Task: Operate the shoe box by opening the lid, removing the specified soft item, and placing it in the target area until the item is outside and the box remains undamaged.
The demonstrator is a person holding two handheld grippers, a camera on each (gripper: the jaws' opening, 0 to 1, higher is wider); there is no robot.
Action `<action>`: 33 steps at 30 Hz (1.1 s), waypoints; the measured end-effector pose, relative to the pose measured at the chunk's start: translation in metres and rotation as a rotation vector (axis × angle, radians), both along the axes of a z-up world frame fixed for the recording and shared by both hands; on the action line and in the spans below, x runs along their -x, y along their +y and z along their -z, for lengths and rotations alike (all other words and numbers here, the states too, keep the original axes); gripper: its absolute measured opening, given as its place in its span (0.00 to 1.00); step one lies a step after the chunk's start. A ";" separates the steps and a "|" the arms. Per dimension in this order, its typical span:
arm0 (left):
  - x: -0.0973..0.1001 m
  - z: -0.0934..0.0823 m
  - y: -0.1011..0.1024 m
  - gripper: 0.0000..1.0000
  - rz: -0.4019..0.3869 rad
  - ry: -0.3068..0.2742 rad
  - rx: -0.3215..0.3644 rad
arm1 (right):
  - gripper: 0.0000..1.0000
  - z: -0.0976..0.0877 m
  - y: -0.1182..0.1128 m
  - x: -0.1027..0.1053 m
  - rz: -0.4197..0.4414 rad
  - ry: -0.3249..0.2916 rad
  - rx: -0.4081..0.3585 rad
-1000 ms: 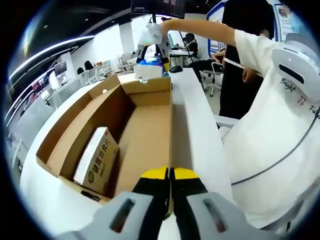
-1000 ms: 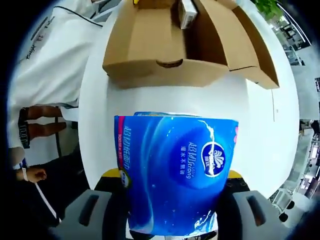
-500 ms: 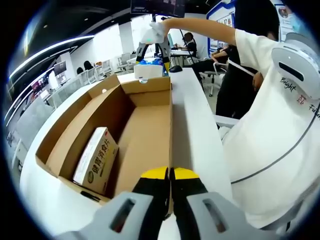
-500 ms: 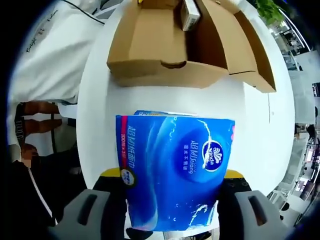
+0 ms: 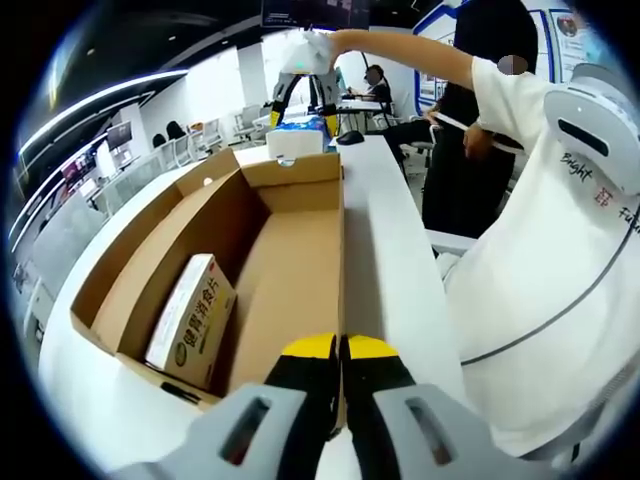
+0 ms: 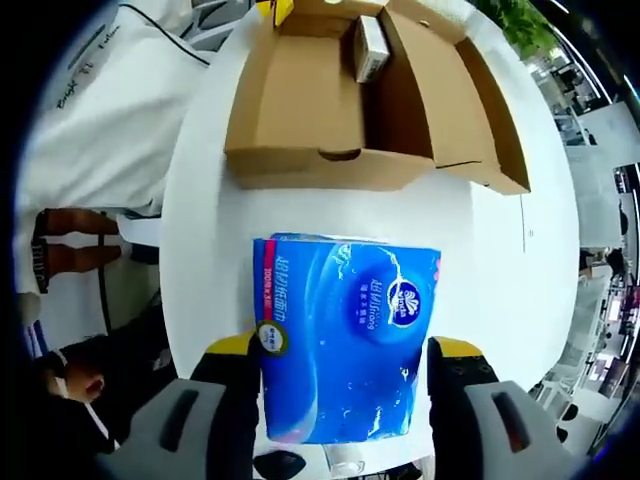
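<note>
- White worktop (image 6: 500, 290): carries the open box at one end; bare surface beyond the box serves as the probable target area.
- Cardboard shoe box (image 5: 290, 260): lid (image 6: 480, 110) already folded fully back and lying open alongside the tray. No tears or crushed edges visible on walls or flaps in either view. Opening step judged complete.
- Blue tissue pack (image 6: 345, 350): the soft item, now outside the box, well apart from its front wall, over bare worktop. Seen small in the left gripper view (image 5: 300, 128) past the far end of the box. Cannot tell whether resting on the surface or held just above it.
- Small white carton (image 5: 190, 320): left inside the box, leaning against one side wall; not part of the removal as far as can be judged.
- Right gripper (image 6: 345, 365): yellow-tipped fingers (image 6: 238, 350) flank the pack on both sides; contact with its sides not clear, so grasp or release cannot be told.
- Left gripper (image 5: 340, 360): fingers pressed together over the near rim of the box; whether the cardboard is pinched between them cannot be confirmed.
- Progress judged: lid open, item out, box sound. Remaining: confirm the pack settled on the worktop, free both grippers, withdraw.
</note>
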State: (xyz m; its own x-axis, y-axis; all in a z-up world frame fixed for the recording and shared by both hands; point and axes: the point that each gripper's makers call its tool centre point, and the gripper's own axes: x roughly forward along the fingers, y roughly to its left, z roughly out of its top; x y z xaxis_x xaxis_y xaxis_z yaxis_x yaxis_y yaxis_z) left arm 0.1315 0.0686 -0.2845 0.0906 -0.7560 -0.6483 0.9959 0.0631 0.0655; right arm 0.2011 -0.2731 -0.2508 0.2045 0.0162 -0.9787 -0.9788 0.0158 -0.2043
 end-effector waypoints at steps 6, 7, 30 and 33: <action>0.000 0.000 0.000 0.01 0.000 0.000 -0.004 | 0.69 -0.015 0.007 0.002 0.020 -0.019 -0.059; 0.000 0.000 0.000 0.01 -0.001 0.002 -0.004 | 0.67 -0.019 0.007 0.001 0.032 -0.027 -0.068; 0.000 0.002 0.001 0.01 0.003 0.007 -0.028 | 0.57 -0.078 0.055 -0.025 0.147 -0.173 -0.595; 0.000 0.002 0.001 0.01 0.000 0.004 -0.028 | 0.61 -0.079 0.058 -0.029 0.160 -0.191 -0.656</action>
